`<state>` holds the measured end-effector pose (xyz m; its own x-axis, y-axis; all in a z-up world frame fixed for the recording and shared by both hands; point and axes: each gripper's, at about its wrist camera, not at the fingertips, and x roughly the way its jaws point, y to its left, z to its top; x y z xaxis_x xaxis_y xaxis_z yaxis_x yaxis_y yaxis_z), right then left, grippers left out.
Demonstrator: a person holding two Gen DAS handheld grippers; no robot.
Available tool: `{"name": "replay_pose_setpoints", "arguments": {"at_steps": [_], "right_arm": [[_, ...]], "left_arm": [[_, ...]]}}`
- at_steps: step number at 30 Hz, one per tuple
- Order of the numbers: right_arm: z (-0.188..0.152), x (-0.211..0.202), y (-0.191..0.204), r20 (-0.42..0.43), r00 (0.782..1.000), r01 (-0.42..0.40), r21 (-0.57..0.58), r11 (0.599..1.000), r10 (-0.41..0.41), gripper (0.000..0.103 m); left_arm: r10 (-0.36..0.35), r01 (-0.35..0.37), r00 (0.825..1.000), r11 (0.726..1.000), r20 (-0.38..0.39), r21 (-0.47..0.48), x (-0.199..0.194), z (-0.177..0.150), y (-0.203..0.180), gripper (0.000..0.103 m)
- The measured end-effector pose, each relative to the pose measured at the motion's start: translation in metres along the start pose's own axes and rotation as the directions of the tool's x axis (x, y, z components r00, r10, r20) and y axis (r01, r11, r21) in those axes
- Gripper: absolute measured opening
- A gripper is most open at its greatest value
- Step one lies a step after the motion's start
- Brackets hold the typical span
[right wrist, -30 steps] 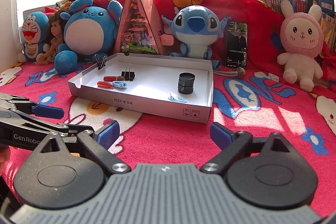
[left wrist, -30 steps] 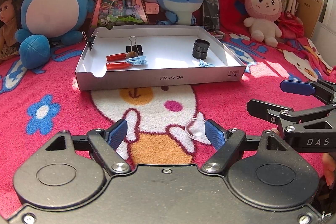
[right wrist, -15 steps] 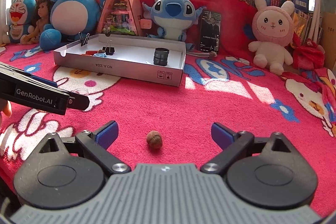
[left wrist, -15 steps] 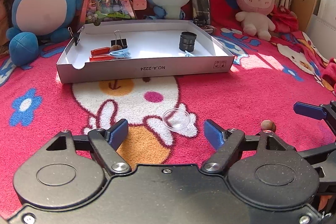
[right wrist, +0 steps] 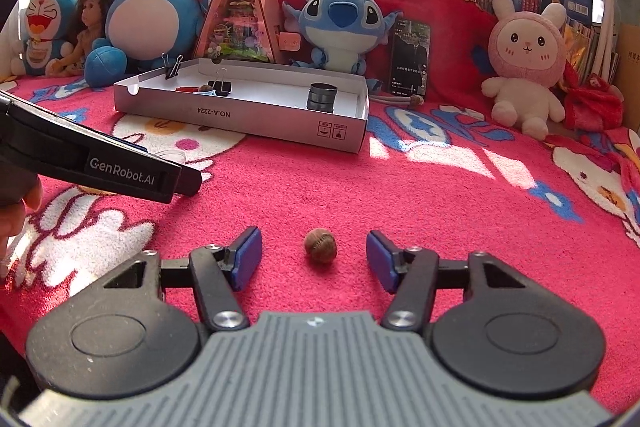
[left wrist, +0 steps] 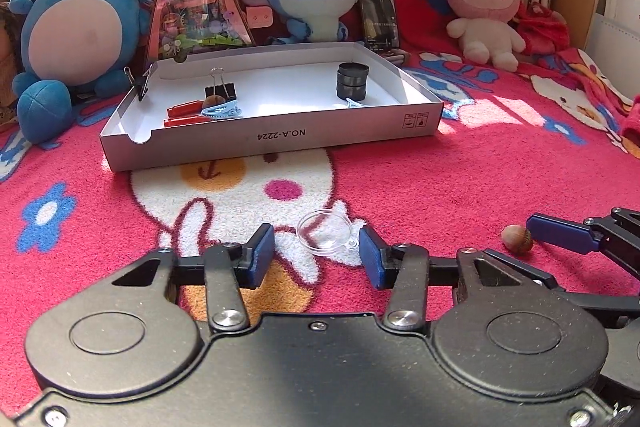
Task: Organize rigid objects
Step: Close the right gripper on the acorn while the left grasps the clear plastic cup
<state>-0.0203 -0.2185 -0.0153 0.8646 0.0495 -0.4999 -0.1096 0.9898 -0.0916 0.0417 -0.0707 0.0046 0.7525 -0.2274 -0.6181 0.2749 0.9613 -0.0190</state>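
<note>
Left tongs [left wrist: 316, 251] low over the blanket [left wrist: 460, 179], closing, pads still apart, clear lid [left wrist: 325, 234] between them and untouched: likely lined up to pinch its rim. Lid transparent, edges hard to read against the white print. Behind, toward the blanket's far edge, box [left wrist: 280, 141] with binder clip [left wrist: 219, 89], red-handled tools [left wrist: 184, 109], pale blue clip [left wrist: 221, 111] and black stack [left wrist: 352, 81] already laid inside, probably the sorting spot. Farther right, nut [right wrist: 320, 246] on bare blanket near the front edge, between the closing right tongs [right wrist: 314, 258], pads apart, not yet touching: seemingly centred for a squeeze. Right tongs cut off at the frame edge in the left view; box floor partly hidden by its near wall.
</note>
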Motion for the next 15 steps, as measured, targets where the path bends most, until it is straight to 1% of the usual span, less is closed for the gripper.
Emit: {"name": "replay_pose_setpoints", "arguments": {"at_steps": [2,3,6,10,15], "right_arm": [[-0.0003,0.0001,0.0016,0.002,1.000,0.005,0.004,1.000,-0.005,0.042],[-0.0002,0.0004,0.0026,0.001,1.000,0.006,0.004,1.000,-0.006,0.035],[0.0003,0.0002,0.0050,0.001,1.000,0.006,0.002,1.000,-0.006,0.025],[0.0030,0.0006,0.0061,0.001,1.000,-0.001,0.004,1.000,0.001,0.021],[0.0054,0.0012,0.0056,0.000,1.000,-0.007,0.015,1.000,0.007,0.020]], "left_arm": [[0.017,-0.017,1.000,1.000,0.008,-0.008,-0.0013,-0.0001,0.0003,0.027],[0.025,-0.025,1.000,1.000,0.009,-0.012,-0.0017,0.0004,0.0006,0.027],[0.031,-0.031,0.999,0.999,0.007,-0.040,-0.0018,0.0022,0.0039,0.026],[0.035,-0.034,0.999,0.998,0.008,-0.049,-0.0033,0.0029,0.0069,0.026],[0.040,-0.040,0.999,0.998,0.013,-0.049,-0.0060,0.0030,0.0092,0.026]]}}
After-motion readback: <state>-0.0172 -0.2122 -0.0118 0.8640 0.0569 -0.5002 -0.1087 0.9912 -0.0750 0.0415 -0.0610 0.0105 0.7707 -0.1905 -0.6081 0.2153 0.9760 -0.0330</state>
